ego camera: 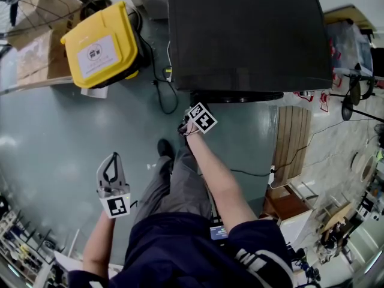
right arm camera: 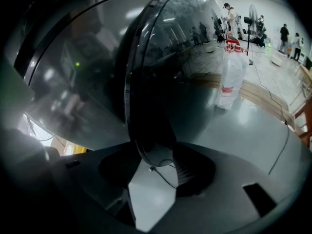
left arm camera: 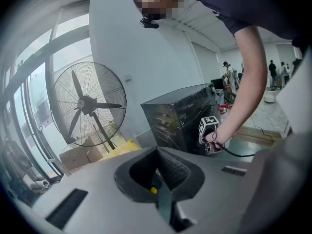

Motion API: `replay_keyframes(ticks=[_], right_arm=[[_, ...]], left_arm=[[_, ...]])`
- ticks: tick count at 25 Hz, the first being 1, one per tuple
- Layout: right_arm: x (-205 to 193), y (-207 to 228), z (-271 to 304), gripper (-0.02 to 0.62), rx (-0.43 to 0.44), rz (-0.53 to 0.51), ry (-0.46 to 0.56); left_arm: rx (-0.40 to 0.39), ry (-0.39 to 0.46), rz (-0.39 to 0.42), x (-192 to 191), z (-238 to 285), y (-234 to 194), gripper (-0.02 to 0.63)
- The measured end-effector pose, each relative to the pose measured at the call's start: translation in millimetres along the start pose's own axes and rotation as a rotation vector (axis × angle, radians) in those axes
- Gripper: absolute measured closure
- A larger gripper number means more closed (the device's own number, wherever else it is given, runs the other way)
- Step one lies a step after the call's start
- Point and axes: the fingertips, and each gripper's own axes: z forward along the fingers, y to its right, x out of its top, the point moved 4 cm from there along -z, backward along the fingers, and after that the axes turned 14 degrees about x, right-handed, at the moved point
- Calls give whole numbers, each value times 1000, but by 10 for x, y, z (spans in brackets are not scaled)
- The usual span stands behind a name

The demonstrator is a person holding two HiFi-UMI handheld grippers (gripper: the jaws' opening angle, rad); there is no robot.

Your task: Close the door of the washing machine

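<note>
Your right gripper [right arm camera: 157, 166] is the nearer one: it points steeply down at the front of the black washing machine [ego camera: 246, 35], and the door [right arm camera: 195, 72] lies directly ahead of its tips. In the right gripper view the dark rim of the door runs from top to bottom and ends just between the two jaws, with the round glass bulging on its right and the flat front of the machine on its left. The jaws stand wide apart and bare floor [right arm camera: 148, 196] shows through the gap, so I judge them released, pinching nothing. In the head view the door is only a thin dark arc lying flat along the machine's front, so it seems closed or very nearly closed. Any last push must go straight toward the machine, across the rim and not along it. Your left gripper [ego camera: 114, 156] hangs over the floor at your left side, well apart from the machine, with its jaws together and nothing in them. Hidden from you are the latch and the hinge, and you cannot tell if a small gap is left between rim and front, because these surfaces are dark and full of reflections. In the head view your hand and the marker cube cover the right tips, so whether they touch the door is not clear there.
</note>
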Motion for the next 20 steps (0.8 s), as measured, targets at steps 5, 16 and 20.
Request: replay_keyframes(ticks=[5,16,20], right_arm=[[1,10,-3,362,57,-23,-26],[-92,80,-52,369,322,-168,-75],[-144,117,-39,393,382,-259,-106]], left_arm=[[-58,0,153,-25,11,51,583],[-91,-9,183,-43,27,164,583],[-95,-9,177,-76,36,186,583]])
